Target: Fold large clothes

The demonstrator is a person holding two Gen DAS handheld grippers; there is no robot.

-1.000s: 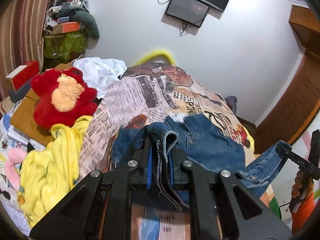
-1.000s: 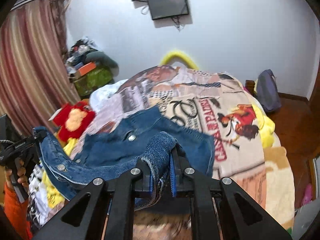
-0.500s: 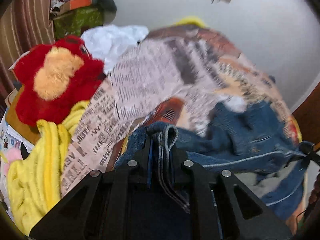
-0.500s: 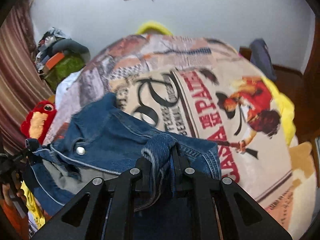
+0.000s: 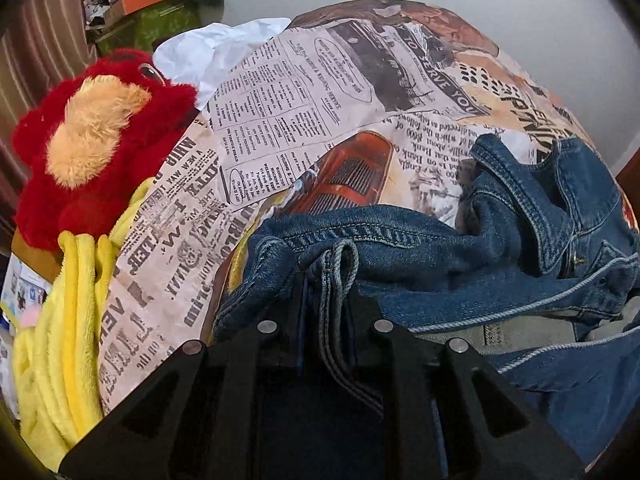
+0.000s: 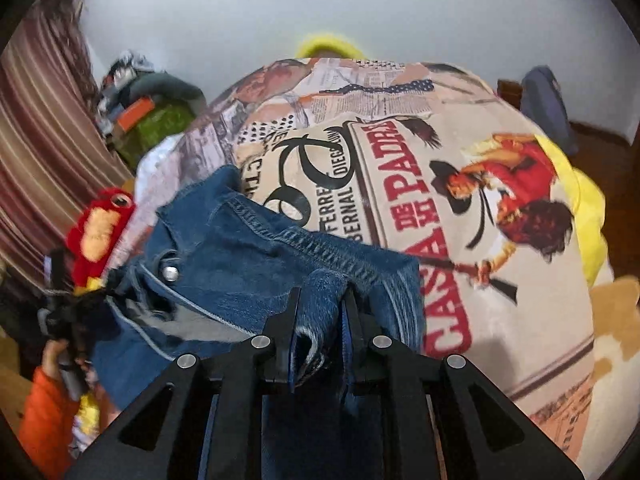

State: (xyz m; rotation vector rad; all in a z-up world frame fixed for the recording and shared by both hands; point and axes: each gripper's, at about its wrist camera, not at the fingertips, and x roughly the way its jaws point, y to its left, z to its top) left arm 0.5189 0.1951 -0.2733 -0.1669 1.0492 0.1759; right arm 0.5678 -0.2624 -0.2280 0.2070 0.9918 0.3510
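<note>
A blue denim jacket (image 5: 460, 264) lies crumpled on the newspaper-print bedspread (image 5: 300, 100). My left gripper (image 5: 326, 280) pinches a fold of the jacket's hem; its jaws are opening, with the denim still between the pads. In the right wrist view the jacket (image 6: 240, 248) spreads leftward over the bedspread (image 6: 400, 180), a metal button showing. My right gripper (image 6: 320, 300) is shut on another bunched edge of the denim, low over the bed. At that view's left edge, a hand in an orange sleeve holds the left gripper (image 6: 60, 312).
A red plush toy (image 5: 92, 148) and a yellow fleece blanket (image 5: 68, 320) lie left of the jacket. White cloth (image 5: 216, 48) and a cluttered green pile (image 5: 160, 20) sit behind. A dark backpack (image 6: 544, 100) rests by the far right wall.
Both grippers have come down toward the bed and tilted downward, carrying the jacket. The denim, hanging between them before, now rests on the bedspread.
</note>
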